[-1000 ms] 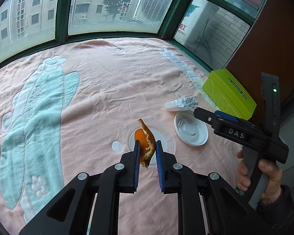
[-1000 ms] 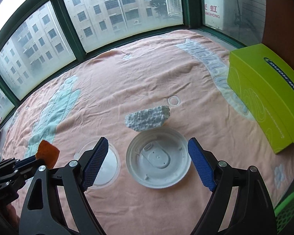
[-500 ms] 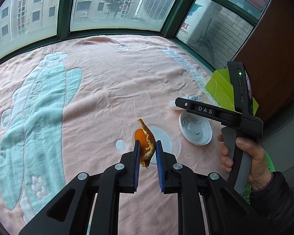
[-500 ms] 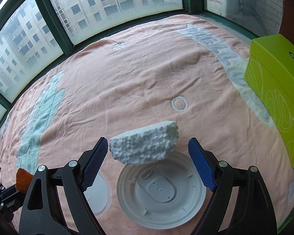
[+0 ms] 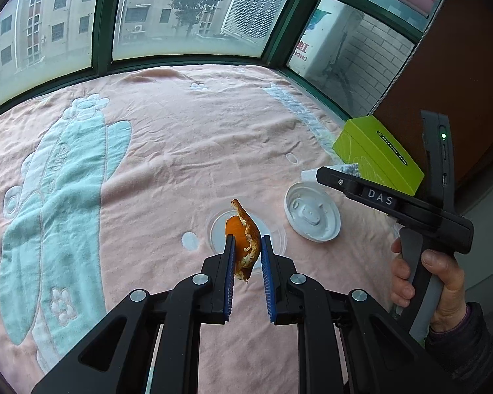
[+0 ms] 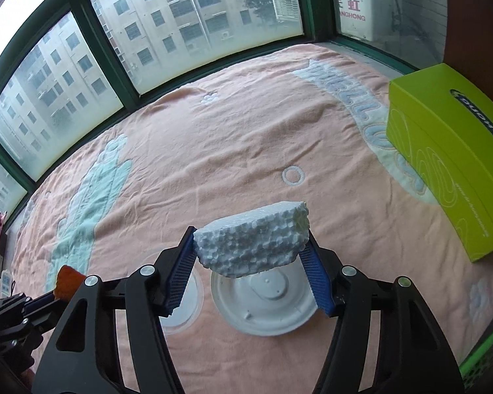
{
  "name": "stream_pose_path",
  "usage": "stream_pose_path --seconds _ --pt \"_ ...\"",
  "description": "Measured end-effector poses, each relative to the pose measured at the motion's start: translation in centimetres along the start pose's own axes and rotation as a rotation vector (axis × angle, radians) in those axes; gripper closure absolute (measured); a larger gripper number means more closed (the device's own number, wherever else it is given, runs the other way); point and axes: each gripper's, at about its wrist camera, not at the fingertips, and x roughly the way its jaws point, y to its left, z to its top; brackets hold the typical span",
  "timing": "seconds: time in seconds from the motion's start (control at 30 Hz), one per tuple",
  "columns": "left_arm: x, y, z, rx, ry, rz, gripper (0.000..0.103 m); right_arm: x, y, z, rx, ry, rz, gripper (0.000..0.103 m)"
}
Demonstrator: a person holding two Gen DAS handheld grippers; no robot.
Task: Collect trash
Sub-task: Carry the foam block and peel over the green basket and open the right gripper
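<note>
My left gripper [image 5: 248,246] is shut on a curled orange peel [image 5: 243,239], held above a clear plastic lid [image 5: 276,236] on the pink blanket. In the right wrist view, my right gripper [image 6: 251,243] has its jaws closing on a white foam chunk [image 6: 253,239]; both blue pads touch its ends. The chunk hangs over a white round lid [image 6: 266,305]. The left wrist view shows a hand holding the right gripper's body, which hides most of the foam chunk [image 5: 345,169] beside the white lid [image 5: 312,216].
A lime-green box [image 6: 450,151] lies at the blanket's right edge by a brown wall. A green mesh basket [image 6: 483,354] peeks in at the lower right. Windows ring the far side of the blanket [image 5: 180,147].
The right gripper moved forward around the foam chunk and its jaws narrowed from wide open onto it. The left gripper kept still, holding the peel.
</note>
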Motion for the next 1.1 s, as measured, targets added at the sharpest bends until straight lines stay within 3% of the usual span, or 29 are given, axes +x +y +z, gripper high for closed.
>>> stream_pose_path --seconds 0.37,1.1 --pt "-2.3 -4.2 -1.2 0.052 -0.031 -0.05 0.088 -7.9 -0.3 -4.7 -0.014 -0.051 -0.064 0.041" --pt "-3.9 -15.3 -4.7 0.202 -0.023 -0.211 0.088 -19.3 -6.6 -14.5 0.146 -0.102 -0.234 0.041"
